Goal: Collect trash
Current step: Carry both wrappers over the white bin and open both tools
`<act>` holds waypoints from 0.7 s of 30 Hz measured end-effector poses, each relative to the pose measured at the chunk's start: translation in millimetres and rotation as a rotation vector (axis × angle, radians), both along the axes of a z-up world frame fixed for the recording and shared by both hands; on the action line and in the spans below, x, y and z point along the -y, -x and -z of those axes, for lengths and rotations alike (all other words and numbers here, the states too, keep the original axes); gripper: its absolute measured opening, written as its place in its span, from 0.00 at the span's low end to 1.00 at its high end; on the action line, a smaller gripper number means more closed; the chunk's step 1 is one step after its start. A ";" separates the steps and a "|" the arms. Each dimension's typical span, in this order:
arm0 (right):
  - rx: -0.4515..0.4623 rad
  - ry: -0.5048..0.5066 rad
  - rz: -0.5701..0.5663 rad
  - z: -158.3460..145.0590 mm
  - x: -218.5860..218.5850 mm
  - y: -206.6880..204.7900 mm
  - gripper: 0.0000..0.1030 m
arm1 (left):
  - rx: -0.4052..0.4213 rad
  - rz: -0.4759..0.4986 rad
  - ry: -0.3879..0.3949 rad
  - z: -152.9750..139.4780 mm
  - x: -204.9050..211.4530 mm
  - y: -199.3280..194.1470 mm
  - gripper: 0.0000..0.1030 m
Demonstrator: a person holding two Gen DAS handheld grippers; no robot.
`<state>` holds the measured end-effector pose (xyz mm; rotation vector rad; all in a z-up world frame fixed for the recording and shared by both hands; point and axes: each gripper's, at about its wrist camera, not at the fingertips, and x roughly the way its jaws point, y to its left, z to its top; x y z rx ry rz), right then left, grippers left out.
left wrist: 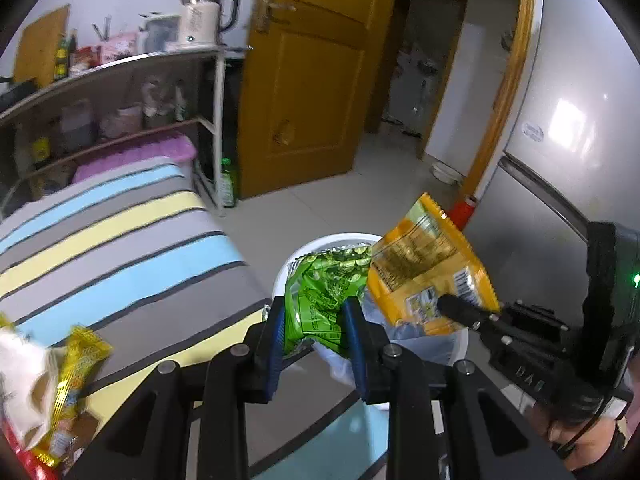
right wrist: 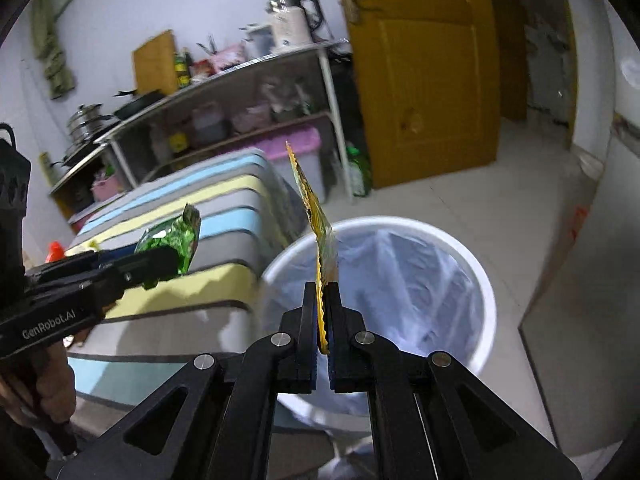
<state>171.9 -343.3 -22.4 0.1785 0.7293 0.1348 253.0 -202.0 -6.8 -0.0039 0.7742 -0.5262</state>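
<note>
My right tool (right wrist: 322, 312) is clenched flat on the bottom edge of the orange snack bag (right wrist: 316, 216), which stands up edge-on from the jaws toward twelve o'clock. The white bin (right wrist: 486, 280) with its clear liner lies just past the fingertips, from twelve round to three o'clock in the right wrist view, so this bag sits over the near left rim rather than over the middle. My left tool (left wrist: 314, 320) is grasping the green snack bag (left wrist: 324, 280) by its lower part; in its own view the bin rim (left wrist: 320, 242) shows behind the bag at twelve o'clock.

My worry is the release. If I let go now, the orange bag, thin and light, could catch the rim and slide down outside onto the floor tiles. From the right wrist view the green bag (right wrist: 176, 236) looks to be above the striped bed (right wrist: 224, 208) at nine o'clock, short of the bin, so dropping it there would probably put it back on the cover. The two tools are also near each other; the bags could brush and snag.

Both tools point downward at a slant toward the bin. My hand (right wrist: 44, 384) on the left grip shows at eight o'clock. More wrappers (left wrist: 60, 380) lie on the bed at eight o'clock in the left view.
</note>
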 end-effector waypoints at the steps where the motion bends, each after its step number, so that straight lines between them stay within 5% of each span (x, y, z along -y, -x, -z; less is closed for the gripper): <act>1: -0.012 -0.002 0.008 4.4 4.4 -2.0 0.04 | -0.008 0.007 -0.003 3.8 4.8 -4.9 0.28; 6: -0.064 -0.009 0.048 23.8 22.2 -10.6 0.08 | -0.066 0.056 -0.026 25.5 30.3 -25.8 0.31; 11: -0.075 -0.015 0.054 30.5 27.3 -10.8 0.45 | -0.095 0.070 -0.027 35.4 36.0 -30.5 0.34; 21: -0.036 -0.030 0.067 16.9 29.4 2.3 0.46 | -0.062 0.021 0.032 14.9 12.8 -22.3 0.39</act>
